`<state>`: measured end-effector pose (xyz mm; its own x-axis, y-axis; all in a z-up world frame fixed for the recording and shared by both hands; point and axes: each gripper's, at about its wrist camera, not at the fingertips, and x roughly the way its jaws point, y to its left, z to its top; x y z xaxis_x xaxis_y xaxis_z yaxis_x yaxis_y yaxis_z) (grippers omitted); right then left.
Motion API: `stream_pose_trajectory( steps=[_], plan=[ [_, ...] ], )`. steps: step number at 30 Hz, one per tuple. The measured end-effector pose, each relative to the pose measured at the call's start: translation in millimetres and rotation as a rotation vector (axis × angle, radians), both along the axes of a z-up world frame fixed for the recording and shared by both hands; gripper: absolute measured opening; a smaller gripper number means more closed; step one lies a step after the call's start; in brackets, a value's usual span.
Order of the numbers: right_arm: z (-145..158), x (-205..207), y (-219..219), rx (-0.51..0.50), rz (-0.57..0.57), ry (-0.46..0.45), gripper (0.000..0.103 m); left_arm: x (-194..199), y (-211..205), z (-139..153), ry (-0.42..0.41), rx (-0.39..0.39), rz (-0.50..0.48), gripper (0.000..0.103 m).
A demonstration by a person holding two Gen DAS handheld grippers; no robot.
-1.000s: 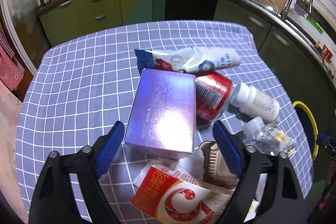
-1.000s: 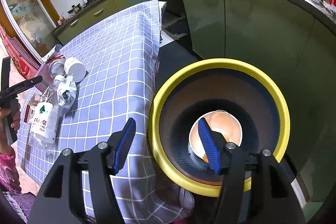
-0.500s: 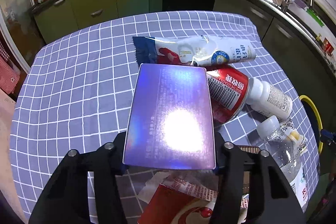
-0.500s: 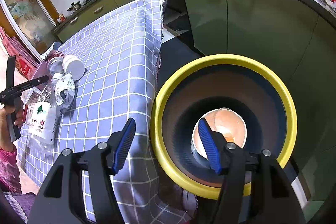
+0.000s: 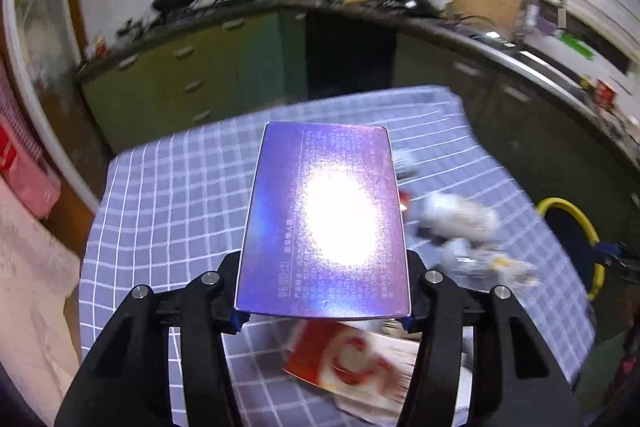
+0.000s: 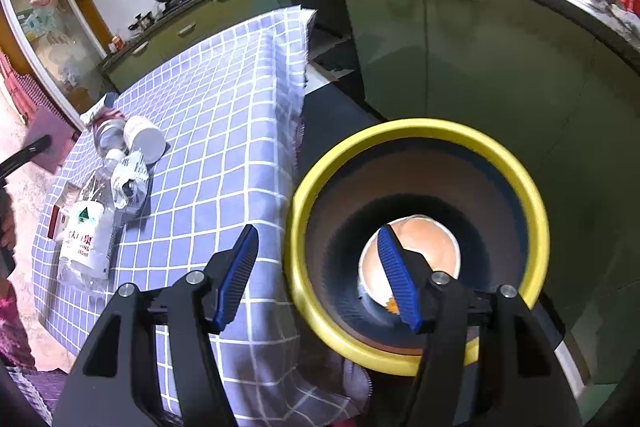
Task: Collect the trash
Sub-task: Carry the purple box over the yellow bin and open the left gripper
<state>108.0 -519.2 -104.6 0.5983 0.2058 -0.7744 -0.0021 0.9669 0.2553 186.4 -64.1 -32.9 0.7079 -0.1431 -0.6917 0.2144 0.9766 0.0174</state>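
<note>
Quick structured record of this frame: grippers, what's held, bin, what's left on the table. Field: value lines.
left gripper: shut on the purple box, fingers clamped on its near end, box lifted off the table
right gripper: open, nothing between the fingers, over the bin's near rim
bin: yellow rim, dark inside, on the floor beside the table; a pale cup-like item at the bottom
table: blue checked cloth
left on table: clear water bottle, white bottle, red can, red and white carton
</note>
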Motion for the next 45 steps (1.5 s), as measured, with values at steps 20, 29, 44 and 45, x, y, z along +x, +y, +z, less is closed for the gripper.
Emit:
stream_pose_trajectory(
  steps=[20,29,44,45],
  plan=[
    [15,-81,-105,-0.036,-0.273,-0.084,0.059,-59,-318,-18,0.114,-0.057,-0.651,0.054],
    [6,-93,-133,-0.009,-0.325,-0.079,0.061,-31,-401,-69,0.176,-0.027,-0.646,0.061],
    [6,-67,-98,-0.018,-0.227,-0.069,0.062,-76,-254,17,-0.08,-0.083,-0.485,0.096],
    [6,-65,-92,-0.019,-0.213,-0.068,0.062,-81,-239,20,-0.098,-0.073,-0.465,0.097]
  ],
)
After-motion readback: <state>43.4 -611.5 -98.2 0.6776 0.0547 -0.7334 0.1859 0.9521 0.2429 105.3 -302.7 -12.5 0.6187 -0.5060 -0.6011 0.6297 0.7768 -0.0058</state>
